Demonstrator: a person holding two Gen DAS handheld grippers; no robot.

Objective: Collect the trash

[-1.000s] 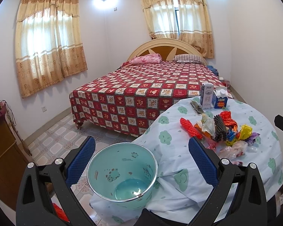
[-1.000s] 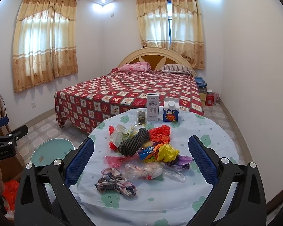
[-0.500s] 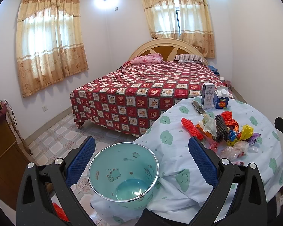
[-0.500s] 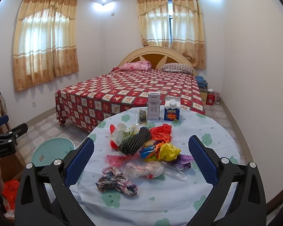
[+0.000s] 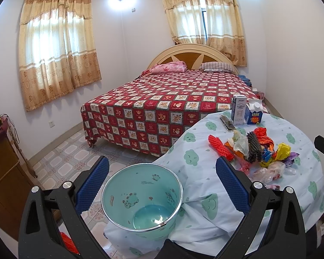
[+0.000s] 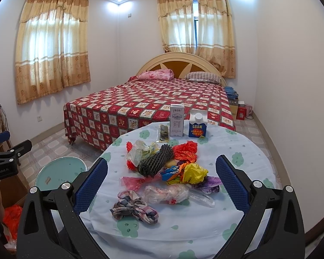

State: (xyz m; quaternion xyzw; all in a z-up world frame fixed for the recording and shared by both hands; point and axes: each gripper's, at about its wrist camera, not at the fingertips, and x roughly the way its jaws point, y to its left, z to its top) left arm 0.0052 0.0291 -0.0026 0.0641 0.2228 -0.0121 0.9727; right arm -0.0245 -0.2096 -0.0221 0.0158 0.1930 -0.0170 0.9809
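A heap of crumpled plastic bags and wrappers lies on the round table with the cloud-print cloth; it also shows in the left wrist view. A plaid rag lies nearest me. A teal waste bin stands on the floor left of the table, also in the right wrist view. My left gripper is open and empty above the bin. My right gripper is open and empty over the table's near edge, before the heap.
Two cartons and a dark packet stand at the table's far side. A bed with a red checked cover fills the room behind. A wooden cabinet is at the left. Tiled floor lies between bed and bin.
Both views have drifted very slightly; the grippers stay open and nothing on the table has moved.
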